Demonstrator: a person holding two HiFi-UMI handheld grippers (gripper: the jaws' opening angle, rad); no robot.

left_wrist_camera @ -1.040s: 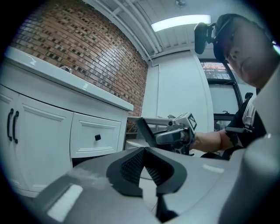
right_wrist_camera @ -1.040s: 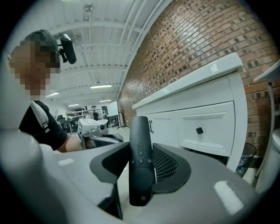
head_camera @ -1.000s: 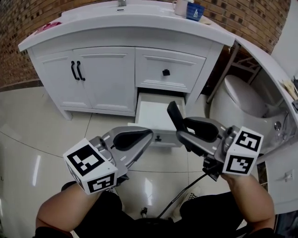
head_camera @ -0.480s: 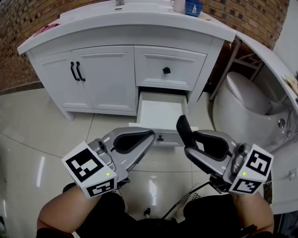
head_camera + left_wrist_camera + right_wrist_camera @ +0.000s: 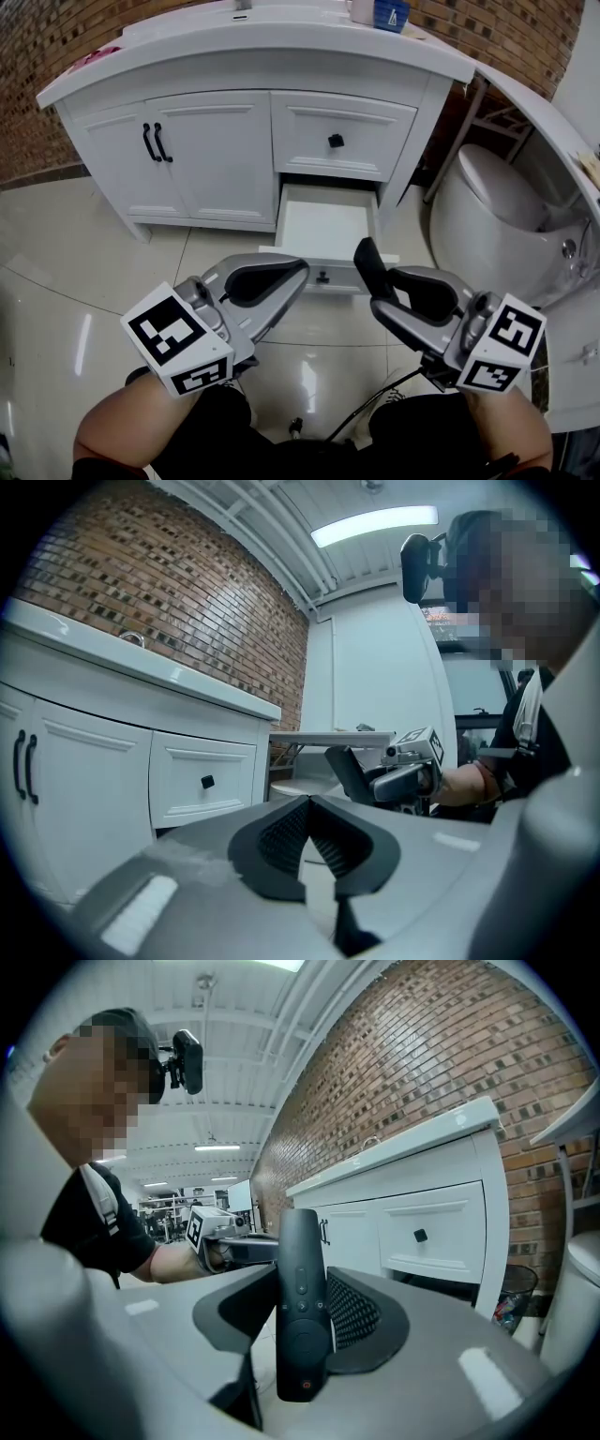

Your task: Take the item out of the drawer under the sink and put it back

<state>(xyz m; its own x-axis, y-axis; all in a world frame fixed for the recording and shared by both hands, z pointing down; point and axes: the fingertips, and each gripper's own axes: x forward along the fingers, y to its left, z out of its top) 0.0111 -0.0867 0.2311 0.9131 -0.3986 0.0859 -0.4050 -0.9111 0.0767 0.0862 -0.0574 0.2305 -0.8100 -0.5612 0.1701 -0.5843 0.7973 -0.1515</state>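
Observation:
Under the white vanity the lower drawer stands pulled out, and its white inside looks bare. A black remote sticks up from my right gripper, which is shut on it just in front of the drawer's right corner. In the right gripper view the remote stands upright between the pads, buttons toward the camera. My left gripper hovers at the drawer's front left, shut with nothing in it. In the left gripper view its pads meet at the tips.
A shut upper drawer with a black knob sits above the open one. Double cabinet doors are to the left. A white toilet stands close on the right. Glossy floor tiles lie all around. A black cable runs by my knees.
My right gripper has drawn back from the drawer and a little lower, still shut on the remote. The left gripper has stayed where it was.

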